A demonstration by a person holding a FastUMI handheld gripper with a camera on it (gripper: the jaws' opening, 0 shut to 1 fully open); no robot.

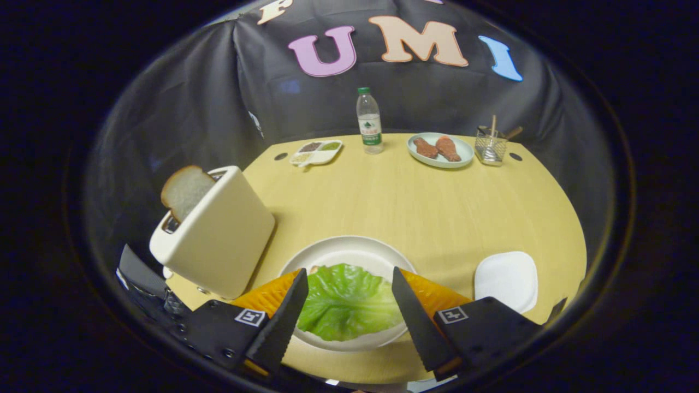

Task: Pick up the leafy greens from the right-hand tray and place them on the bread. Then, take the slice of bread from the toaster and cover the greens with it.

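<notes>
- Gripper view: as the leafy greens (347,303) lie on the plate (349,248) between the spread, empty fingers of the gripper (349,297), the bread slice (184,191) is seen upright in the toaster (218,234), ahead and leftward.

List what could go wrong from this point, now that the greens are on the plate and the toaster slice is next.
1. The gripper is open, its fingers straddling the leafy greens on the plate; lifting away carelessly might drag the leaf off.
2. The bread slice stands tilted in the toaster; a poor pinch might drop it.
3. The toaster looks tilted, so pulling the slice might tip it.
</notes>
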